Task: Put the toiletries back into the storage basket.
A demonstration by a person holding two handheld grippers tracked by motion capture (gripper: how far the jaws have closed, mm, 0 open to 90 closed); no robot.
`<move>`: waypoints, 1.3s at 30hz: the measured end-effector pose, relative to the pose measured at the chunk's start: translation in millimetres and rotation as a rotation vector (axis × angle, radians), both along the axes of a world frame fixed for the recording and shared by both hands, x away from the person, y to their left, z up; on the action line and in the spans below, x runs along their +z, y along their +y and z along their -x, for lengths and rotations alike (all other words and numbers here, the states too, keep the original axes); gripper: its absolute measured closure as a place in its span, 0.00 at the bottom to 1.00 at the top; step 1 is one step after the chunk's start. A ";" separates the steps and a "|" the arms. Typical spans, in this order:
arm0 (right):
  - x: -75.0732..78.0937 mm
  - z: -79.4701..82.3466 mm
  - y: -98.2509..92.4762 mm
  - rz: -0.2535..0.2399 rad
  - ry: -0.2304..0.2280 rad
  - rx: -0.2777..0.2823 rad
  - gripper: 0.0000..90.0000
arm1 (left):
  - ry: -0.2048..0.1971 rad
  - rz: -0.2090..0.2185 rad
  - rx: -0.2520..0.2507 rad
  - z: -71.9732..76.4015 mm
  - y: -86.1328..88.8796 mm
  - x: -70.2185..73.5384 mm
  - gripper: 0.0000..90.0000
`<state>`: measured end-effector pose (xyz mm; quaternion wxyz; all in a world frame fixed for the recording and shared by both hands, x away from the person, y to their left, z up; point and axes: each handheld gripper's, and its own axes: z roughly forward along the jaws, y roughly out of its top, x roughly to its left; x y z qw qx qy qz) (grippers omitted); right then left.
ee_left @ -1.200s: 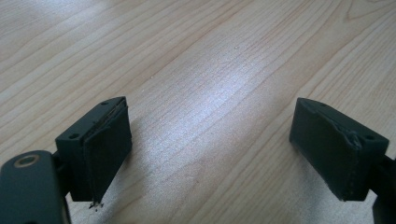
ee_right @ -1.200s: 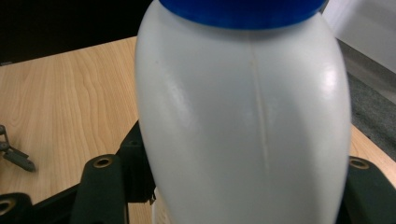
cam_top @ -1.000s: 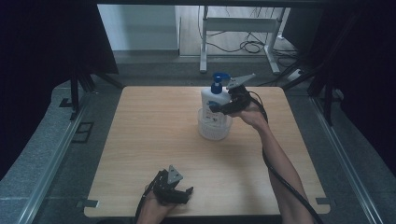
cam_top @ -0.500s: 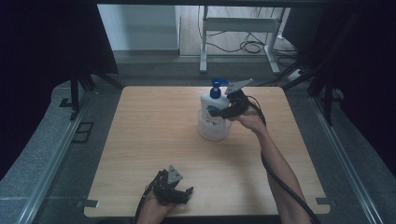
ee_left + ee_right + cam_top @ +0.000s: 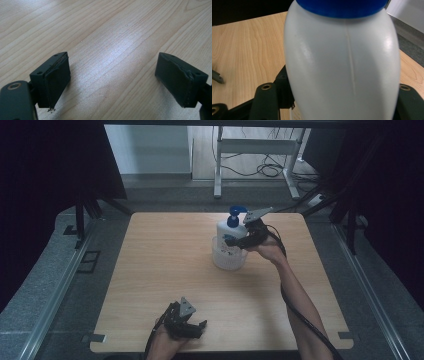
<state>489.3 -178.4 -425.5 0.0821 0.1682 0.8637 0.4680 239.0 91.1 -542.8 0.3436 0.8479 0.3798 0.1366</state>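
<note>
High view: my right gripper [image 5: 234, 241] clamps the pump bottle [image 5: 227, 232] upright over the clear tub [image 5: 228, 261]; my left gripper [image 5: 192, 329] rests released.

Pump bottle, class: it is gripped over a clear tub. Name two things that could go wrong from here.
1. The right tongs grip the smooth, rounded bottle by its sides; it may slip or twist.
2. The bottle's base sits in the light tub, which nothing holds; it could tip or slide, since the left tongs are open at the near edge.
</note>
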 end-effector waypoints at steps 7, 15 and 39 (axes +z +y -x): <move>-1.4 1.1 -0.2 -0.011 -0.005 -0.001 0.41 | 0.000 0.000 0.000 0.0 0.0 0.0 0.14; 1.2 2.2 -0.1 -0.009 -0.023 -0.015 0.35 | 0.000 0.000 0.000 0.0 0.0 0.0 0.14; 10.4 14.2 -1.1 0.018 -0.057 -0.114 0.00 | -0.001 0.001 -0.002 -0.2 -0.2 -0.1 0.14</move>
